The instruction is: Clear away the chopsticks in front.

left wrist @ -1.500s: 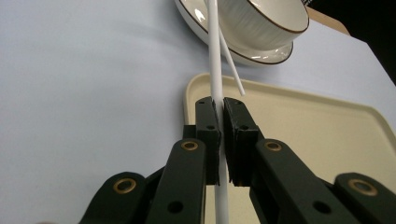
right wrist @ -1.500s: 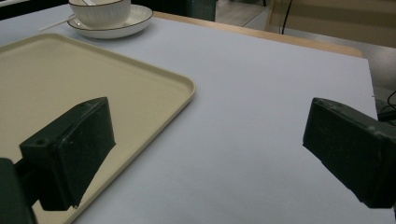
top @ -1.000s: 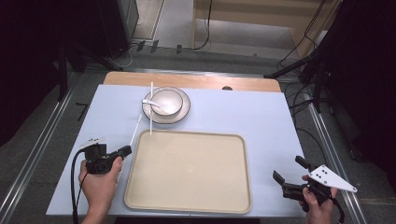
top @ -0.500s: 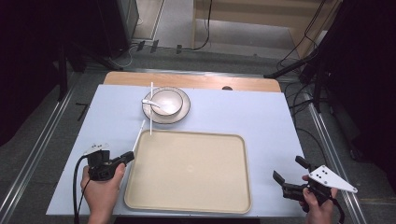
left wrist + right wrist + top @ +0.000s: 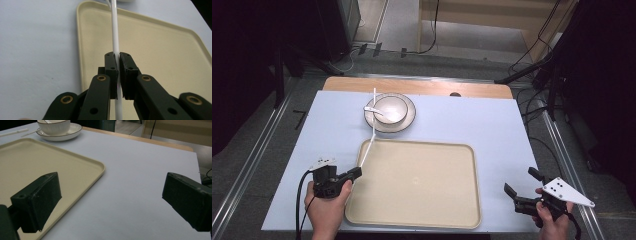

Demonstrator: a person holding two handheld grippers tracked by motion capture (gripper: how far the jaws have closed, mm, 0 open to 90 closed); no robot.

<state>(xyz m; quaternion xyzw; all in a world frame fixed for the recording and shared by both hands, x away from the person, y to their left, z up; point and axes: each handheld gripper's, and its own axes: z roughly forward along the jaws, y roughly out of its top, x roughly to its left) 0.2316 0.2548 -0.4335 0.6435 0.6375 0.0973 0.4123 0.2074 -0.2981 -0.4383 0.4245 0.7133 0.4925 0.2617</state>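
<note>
Pale blue sheeting covered the counter (image 5: 472, 125), with dark floor and cables beyond its far edge. Nearest the person, the left gripper (image 5: 354, 173) sat at the near left corner of the cream tray (image 5: 417, 220), its fingers (image 5: 111, 72) clenched on a thin white stick (image 5: 115, 37), gripped near its near end. From that pinch the stick ran away along the tray's left rim toward the far left corner. By its look it was light, stiff and smooth, so it would likely swing or slip if held too near one end; a grip closer to its middle would probably steady it. On the other side, off the tray's near right corner, the right gripper (image 5: 523, 190) hovered over bare sheeting with its fingers spread wide and nothing between them. Farther off, past the tray, a white bowl (image 5: 389, 108) stood on a plate (image 5: 408, 120), a white spoon (image 5: 373, 109) resting in the bowl. A second white stick (image 5: 374, 102) lay beside the plate's left edge.
</note>
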